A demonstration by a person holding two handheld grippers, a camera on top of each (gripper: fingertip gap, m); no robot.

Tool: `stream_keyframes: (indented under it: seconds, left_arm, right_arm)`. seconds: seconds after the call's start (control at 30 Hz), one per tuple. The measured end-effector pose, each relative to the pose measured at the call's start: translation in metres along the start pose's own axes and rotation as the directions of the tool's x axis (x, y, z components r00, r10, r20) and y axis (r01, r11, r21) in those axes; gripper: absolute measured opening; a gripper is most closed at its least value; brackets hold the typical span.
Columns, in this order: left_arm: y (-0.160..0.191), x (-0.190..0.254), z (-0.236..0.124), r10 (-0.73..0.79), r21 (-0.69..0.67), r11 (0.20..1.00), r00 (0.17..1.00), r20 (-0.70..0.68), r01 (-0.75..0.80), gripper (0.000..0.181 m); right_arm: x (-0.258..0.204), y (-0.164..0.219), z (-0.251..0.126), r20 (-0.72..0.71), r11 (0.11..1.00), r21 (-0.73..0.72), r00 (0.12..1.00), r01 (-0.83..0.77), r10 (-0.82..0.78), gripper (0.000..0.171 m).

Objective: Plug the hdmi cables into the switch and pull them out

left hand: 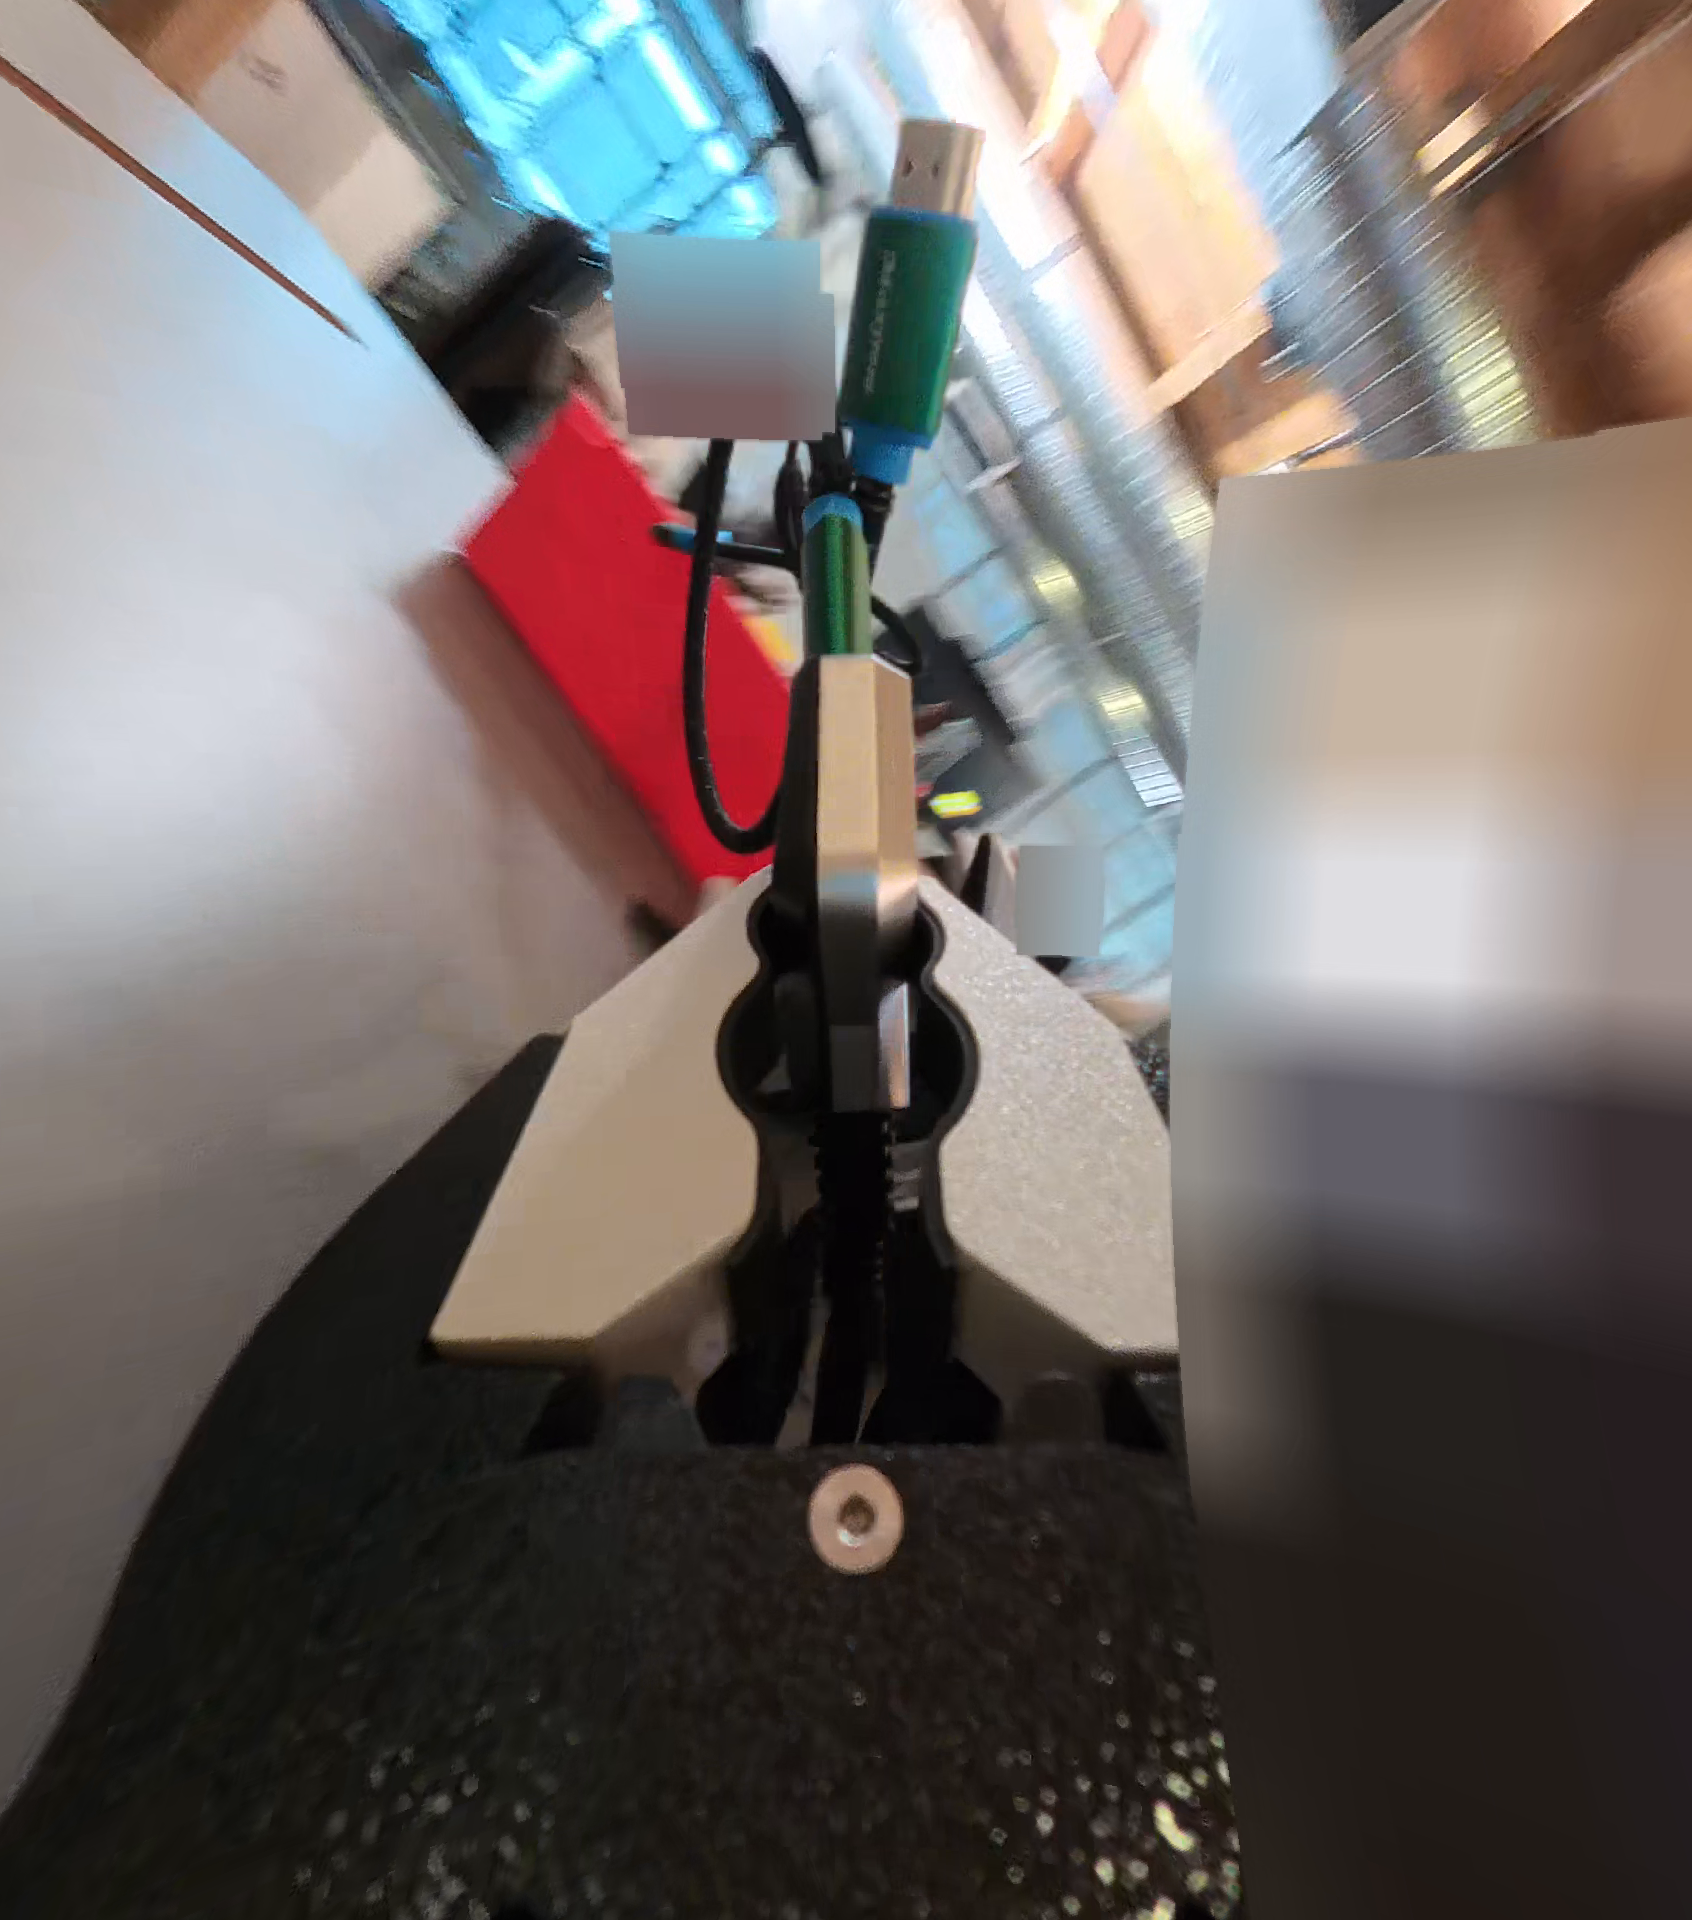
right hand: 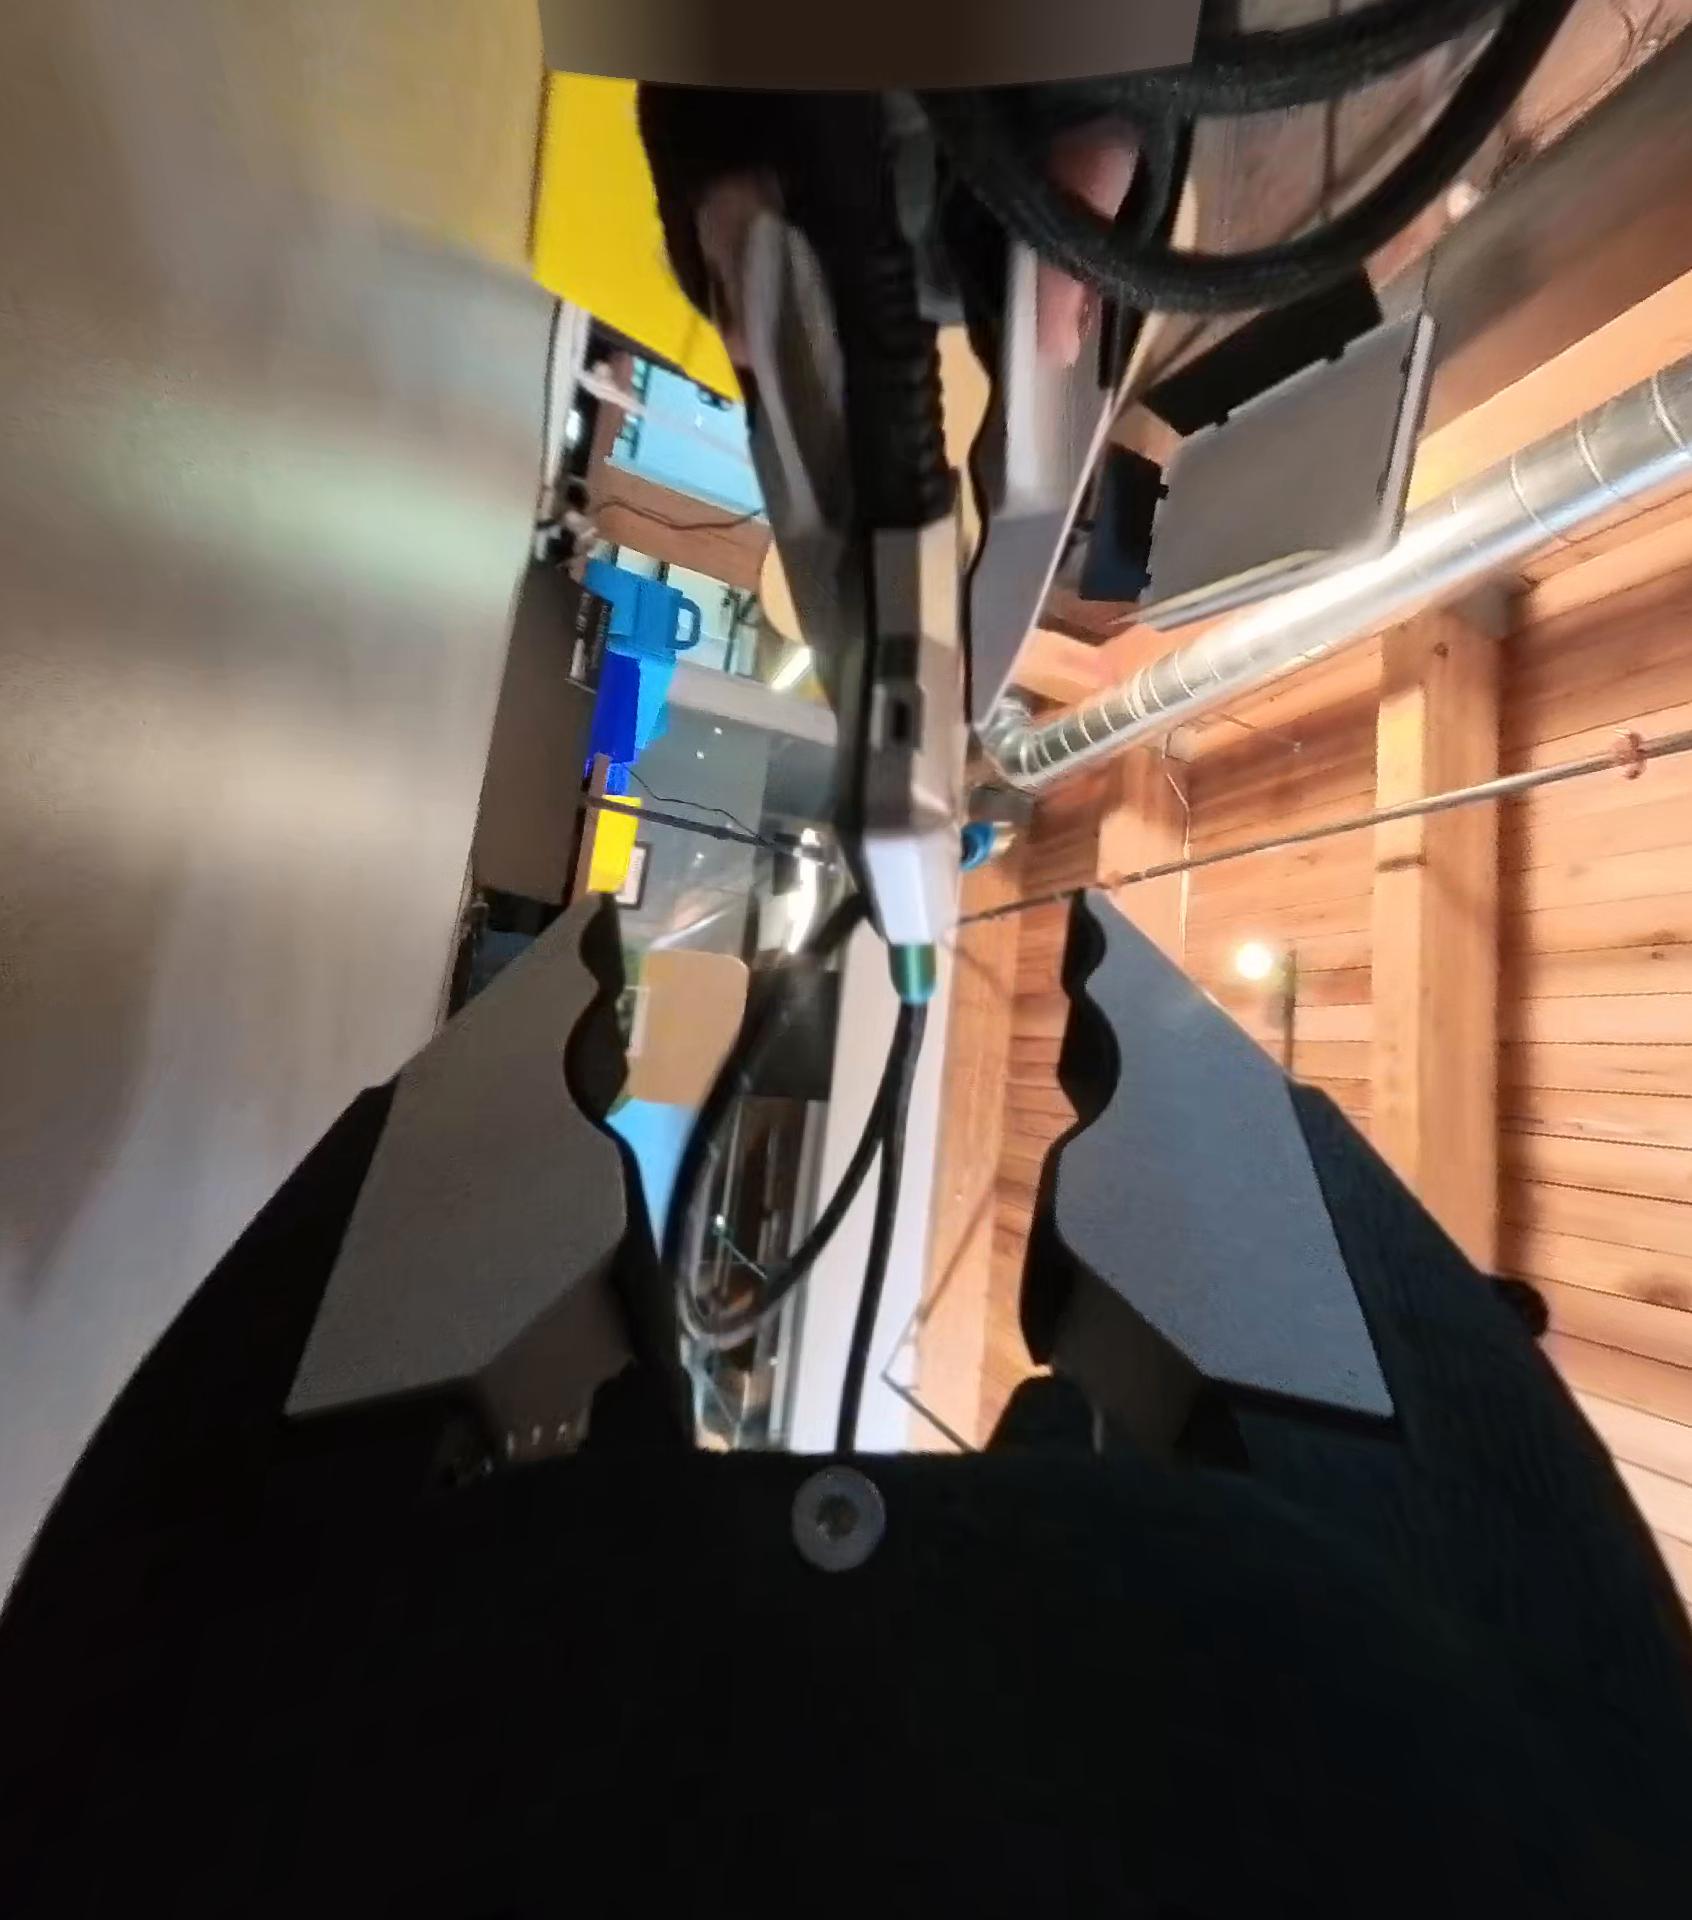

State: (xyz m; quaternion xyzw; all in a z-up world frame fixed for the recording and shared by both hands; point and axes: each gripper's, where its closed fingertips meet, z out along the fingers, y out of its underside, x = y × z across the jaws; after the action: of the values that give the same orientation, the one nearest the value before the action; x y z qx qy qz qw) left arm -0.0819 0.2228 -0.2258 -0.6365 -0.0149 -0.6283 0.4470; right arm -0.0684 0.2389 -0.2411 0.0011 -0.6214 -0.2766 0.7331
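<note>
My left gripper point(left hand: 852, 935) is shut on a silver HDMI switch point(left hand: 857, 790) and holds it edge-on in the air. A green HDMI plug point(left hand: 837, 582) sits in the switch's far end. A second green plug point(left hand: 909, 312) with a bare silver connector hangs free beyond it. A black cable point(left hand: 702, 675) loops to the left. My right gripper point(right hand: 842, 914) is open and empty. It points at the near end of the switch point(right hand: 899, 727), where a green plug point(right hand: 915, 971) is seated. Its black cable point(right hand: 873, 1195) runs down between my right fingers.
A red box point(left hand: 603, 623) lies behind the cable, and a white surface point(left hand: 146, 623) fills the left. In the right wrist view there are a metal duct point(right hand: 1341, 582), a wooden plank wall point(right hand: 1600, 1039), a grey flat device point(right hand: 1289, 488) and blue objects point(right hand: 634, 644).
</note>
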Motion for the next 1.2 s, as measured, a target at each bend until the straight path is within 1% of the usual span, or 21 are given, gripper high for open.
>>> stream_keyframes:
  seconds: [0.03,0.07,0.1,0.13,0.17,0.2,0.27,0.3,0.37,0.5,0.6,0.67,0.73,0.77,0.8,0.9,0.97,1.03,1.1,1.2]
  left_arm:
    - [0.001,0.005,0.001,-0.044,-0.004,0.999,0.998,-0.042,0.044,0.018]
    - [0.002,0.008,0.003,-0.072,-0.013,0.997,0.995,-0.064,0.072,0.022]
    - [0.004,0.010,0.004,-0.084,-0.024,0.996,0.994,-0.072,0.083,0.025]
    - [0.005,0.012,0.004,-0.089,-0.033,0.996,0.993,-0.077,0.087,0.028]
    - [0.006,0.014,0.004,-0.097,-0.042,0.995,0.992,-0.084,0.093,0.031]
    - [0.006,0.018,0.004,-0.097,-0.048,0.994,0.990,-0.097,0.093,0.035]
    - [0.000,0.027,0.004,-0.100,-0.045,0.994,0.986,-0.133,0.095,0.041]
    - [-0.007,0.036,0.002,-0.103,-0.032,0.995,0.978,-0.180,0.099,0.045]
    - [-0.027,0.055,-0.006,-0.092,0.021,0.995,0.964,-0.249,0.100,0.060]
    - [-0.053,0.089,-0.019,0.110,0.127,0.989,0.962,-0.251,-0.080,0.091]
    - [-0.054,0.116,-0.016,0.260,0.148,0.962,0.938,-0.229,-0.230,0.097]
    - [-0.061,0.128,-0.021,0.350,0.191,0.930,0.917,-0.193,-0.315,0.096]
    - [-0.077,0.134,-0.034,0.412,0.272,0.891,0.898,-0.154,-0.363,0.086]
    - [-0.082,0.136,-0.040,0.429,0.305,0.876,0.892,-0.143,-0.373,0.079]
    - [-0.085,0.135,-0.044,0.439,0.327,0.866,0.889,-0.134,-0.378,0.076]
    - [-0.083,0.118,-0.041,0.470,0.308,0.848,0.880,-0.064,-0.430,0.074]
    - [-0.076,0.099,-0.036,0.501,0.271,0.833,0.865,-0.003,-0.482,0.072]
    - [-0.071,0.078,-0.034,0.519,0.231,0.823,0.852,0.064,-0.518,0.069]
    - [-0.063,0.063,-0.031,0.540,0.176,0.817,0.836,0.100,-0.549,0.067]
    - [-0.060,0.053,-0.031,0.530,0.162,0.825,0.841,0.108,-0.541,0.064]
  right_arm:
    - [0.005,-0.002,0.004,-0.020,1.000,-0.015,1.000,0.011,-0.012,0.086]
    - [0.010,-0.004,0.008,-0.045,0.999,-0.027,0.999,0.027,-0.028,0.085]
    - [0.016,-0.009,0.011,-0.068,0.999,-0.022,0.997,0.038,-0.040,0.081]
    - [0.022,-0.015,0.011,-0.098,0.999,-0.004,0.994,0.045,-0.046,0.067]
    - [0.030,-0.021,0.010,-0.133,0.999,0.015,0.990,0.051,-0.048,0.040]
    - [0.033,-0.025,0.010,-0.142,0.998,0.021,0.988,0.058,-0.054,0.023]
    - [0.036,-0.023,0.011,-0.142,0.997,0.007,0.987,0.071,-0.069,0.019]
    - [0.036,-0.021,0.011,-0.132,0.998,0.008,0.989,0.069,-0.067,0.019]
    - [0.037,-0.010,0.009,-0.097,0.999,-0.012,0.994,0.052,-0.053,0.019]
    - [0.065,0.030,0.000,-0.114,0.989,-0.143,0.992,0.034,-0.050,0.019]
    - [0.099,0.058,-0.013,-0.123,0.978,-0.208,0.992,-0.014,-0.012,0.019]
    - [0.127,0.077,-0.023,-0.126,0.971,-0.238,0.992,-0.030,0.000,0.018]
    - [0.157,0.098,-0.034,-0.136,0.961,-0.268,0.990,-0.074,0.039,0.018]
    - [0.172,0.110,-0.039,-0.140,0.953,-0.291,0.989,-0.088,0.049,0.018]
    - [0.186,0.124,-0.044,-0.144,0.944,-0.319,0.988,-0.090,0.046,0.018]
    - [0.226,0.167,-0.059,-0.143,0.912,-0.409,0.990,-0.047,-0.014,0.018]
    - [0.249,0.198,-0.067,-0.104,0.875,-0.480,0.986,0.066,-0.131,0.018]
    - [0.267,0.230,-0.075,-0.017,0.814,-0.538,0.962,0.220,-0.271,0.018]
    - [0.280,0.263,-0.082,0.090,0.742,-0.568,0.924,0.355,-0.373,0.018]
    - [0.299,0.313,-0.096,0.256,0.609,-0.580,0.831,0.540,-0.493,0.018]
